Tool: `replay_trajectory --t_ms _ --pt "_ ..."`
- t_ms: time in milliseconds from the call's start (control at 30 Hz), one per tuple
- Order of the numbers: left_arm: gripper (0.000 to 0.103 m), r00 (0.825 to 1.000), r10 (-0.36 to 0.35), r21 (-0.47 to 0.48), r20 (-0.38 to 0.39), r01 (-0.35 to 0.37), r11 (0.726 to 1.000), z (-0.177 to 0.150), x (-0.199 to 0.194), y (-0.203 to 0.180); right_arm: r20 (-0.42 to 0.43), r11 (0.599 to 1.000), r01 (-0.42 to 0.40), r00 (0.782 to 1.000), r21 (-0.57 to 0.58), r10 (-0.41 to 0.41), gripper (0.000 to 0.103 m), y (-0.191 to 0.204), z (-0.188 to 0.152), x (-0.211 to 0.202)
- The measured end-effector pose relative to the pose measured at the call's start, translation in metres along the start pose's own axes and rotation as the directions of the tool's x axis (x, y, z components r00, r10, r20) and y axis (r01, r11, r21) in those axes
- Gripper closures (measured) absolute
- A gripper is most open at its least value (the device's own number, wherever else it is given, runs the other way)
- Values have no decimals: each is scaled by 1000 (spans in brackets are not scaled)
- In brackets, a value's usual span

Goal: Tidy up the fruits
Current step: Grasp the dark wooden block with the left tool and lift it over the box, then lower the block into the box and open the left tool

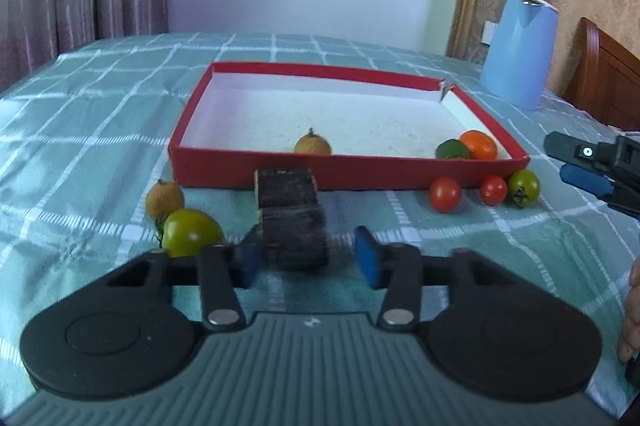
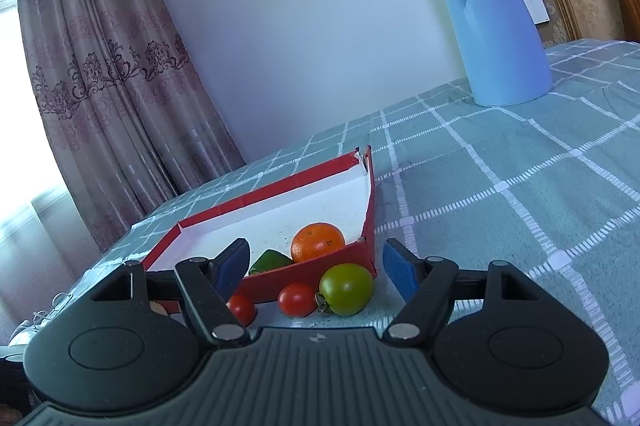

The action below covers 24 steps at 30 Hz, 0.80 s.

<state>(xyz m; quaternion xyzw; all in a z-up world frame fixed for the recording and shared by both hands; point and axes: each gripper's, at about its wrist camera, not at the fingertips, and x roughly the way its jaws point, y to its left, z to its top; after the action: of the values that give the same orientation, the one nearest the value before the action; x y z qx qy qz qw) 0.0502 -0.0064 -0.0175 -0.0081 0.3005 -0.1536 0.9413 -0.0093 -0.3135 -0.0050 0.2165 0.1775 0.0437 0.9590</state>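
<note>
On checked cloth (image 1: 100, 105), centre of the left view: one red box (image 1: 352, 175), white inside, holding three fruits; one longan (image 1: 313, 144) at its near wall, one lime (image 1: 452, 149) and one orange (image 1: 478, 144) touching in its near right corner. Outside, along the near wall at right: two red tomatoes (image 1: 445, 193) (image 1: 493, 189) and one green tomato (image 1: 524, 187), close together. At lower left: one more longan (image 1: 164, 199) with one larger green tomato (image 1: 191, 232) touching it in front. One dark block (image 1: 292, 218), blurred, between the fingers of the left gripper (image 1: 308, 258); jaws spread, left pad at its side, right pad apart from it. One blue kettle (image 1: 520, 49) at upper right. Right gripper (image 2: 316, 268): jaws spread, nothing between; green tomato (image 2: 346, 288) and red tomato (image 2: 297, 299) lie just ahead, centre frame, with the second red tomato (image 2: 241, 308) behind the left finger; box corner with orange (image 2: 317, 241) and lime (image 2: 269, 261) beyond.
</note>
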Motion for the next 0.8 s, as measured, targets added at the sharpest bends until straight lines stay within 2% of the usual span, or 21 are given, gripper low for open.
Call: replay_trajectory --t_ms 67,300,500,667,800 --pt "74 1000 -2 -1 4 2 1000 0 -1 1 -3 1000 2 1000 0 -2 30 0 0 0" --pt "74 999 13 16 52 -14 1000 3 -15 -6 -20 1000 7 1000 -3 -7 30 1 -1 -2" --pt "74 992 45 34 122 -50 998 33 -23 -11 -26 999 7 1000 -38 -8 29 7 -9 -14" --pt "74 980 106 42 171 -115 992 66 -8 -9 -35 999 9 999 -39 -10 29 7 -9 -13" --pt "74 974 169 36 150 -176 984 81 19 -3 -35 1000 3 999 -29 -4 29 5 -10 -14"
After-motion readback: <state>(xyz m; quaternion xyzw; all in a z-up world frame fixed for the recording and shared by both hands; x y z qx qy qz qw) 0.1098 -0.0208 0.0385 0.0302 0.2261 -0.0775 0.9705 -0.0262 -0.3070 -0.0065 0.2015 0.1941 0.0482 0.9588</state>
